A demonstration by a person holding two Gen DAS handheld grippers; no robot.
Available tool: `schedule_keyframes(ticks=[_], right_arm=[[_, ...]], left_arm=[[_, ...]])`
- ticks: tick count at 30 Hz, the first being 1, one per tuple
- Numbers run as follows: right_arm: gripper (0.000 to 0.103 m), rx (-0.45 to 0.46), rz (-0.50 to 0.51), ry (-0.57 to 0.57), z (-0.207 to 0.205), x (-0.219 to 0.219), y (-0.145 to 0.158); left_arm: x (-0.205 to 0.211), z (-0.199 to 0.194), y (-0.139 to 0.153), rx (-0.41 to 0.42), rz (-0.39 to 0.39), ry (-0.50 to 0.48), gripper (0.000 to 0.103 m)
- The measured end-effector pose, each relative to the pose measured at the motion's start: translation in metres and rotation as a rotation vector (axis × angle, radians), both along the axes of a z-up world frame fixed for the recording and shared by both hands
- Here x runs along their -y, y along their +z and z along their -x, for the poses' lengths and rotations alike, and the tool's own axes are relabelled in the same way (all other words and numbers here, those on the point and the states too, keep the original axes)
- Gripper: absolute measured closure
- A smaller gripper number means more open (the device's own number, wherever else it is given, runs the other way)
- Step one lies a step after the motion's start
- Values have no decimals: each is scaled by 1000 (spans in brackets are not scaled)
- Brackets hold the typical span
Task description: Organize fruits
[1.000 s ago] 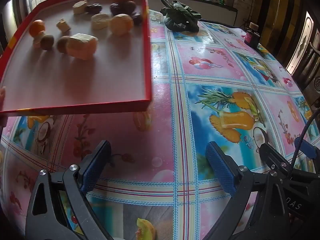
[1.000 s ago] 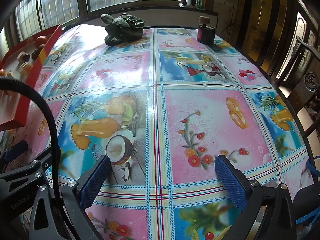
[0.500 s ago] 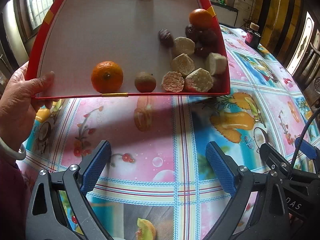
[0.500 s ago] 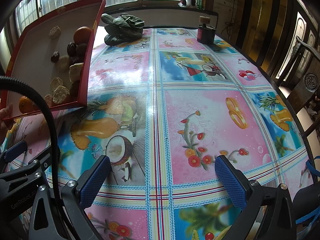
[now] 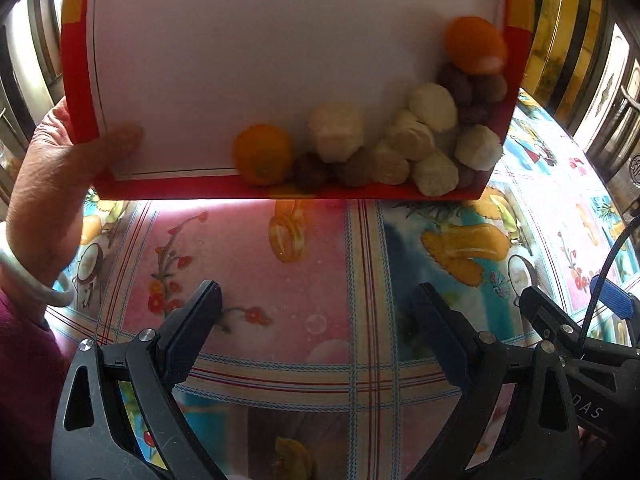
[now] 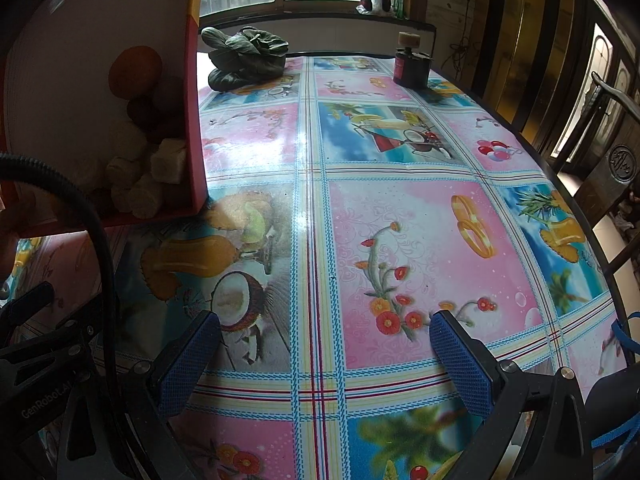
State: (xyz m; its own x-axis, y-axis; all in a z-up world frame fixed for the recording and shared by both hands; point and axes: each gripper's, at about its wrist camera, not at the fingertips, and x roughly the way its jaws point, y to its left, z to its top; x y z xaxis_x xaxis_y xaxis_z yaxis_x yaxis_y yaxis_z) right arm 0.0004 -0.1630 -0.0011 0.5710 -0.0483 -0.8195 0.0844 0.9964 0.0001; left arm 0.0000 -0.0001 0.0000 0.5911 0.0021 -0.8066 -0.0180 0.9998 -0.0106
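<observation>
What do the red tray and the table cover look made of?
Red tray: probably cardboard, matte white liner, judging by its thin flat walls and taped corners. Table cover: likely printed vinyl or oilcloth, glossy; window glare streaks across it. Neither is certain from looks alone.

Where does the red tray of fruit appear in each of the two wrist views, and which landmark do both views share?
Left wrist view: the red tray fills the upper half, tilted steeply, with a hand gripping its lower left corner and the fruit piled at lower right.
Right wrist view: the same tray stands at the upper left edge, seen from its side.
Shared landmark: the orange topping the fruit pile.
</observation>
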Motion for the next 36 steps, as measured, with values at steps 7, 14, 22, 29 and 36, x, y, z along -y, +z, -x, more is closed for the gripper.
schedule_keyframes(ticks=[7,14,22,29,36], right_arm=[[0,1,0,0,0,0,0],[0,1,0,0,0,0,0],[0,1,0,0,0,0,0],[0,1,0,0,0,-1,0],[0,2,0,0,0,-1,0]], left_arm=[[0,0,0,-1,0,2,6],[-2,-5,-5,-6,-2,11,2],[-1,-9,-7,-9,-3,15,1],[-1,-9,-7,-9,-2,15,1],[-1,-9,-7,-9,-2,15,1]])
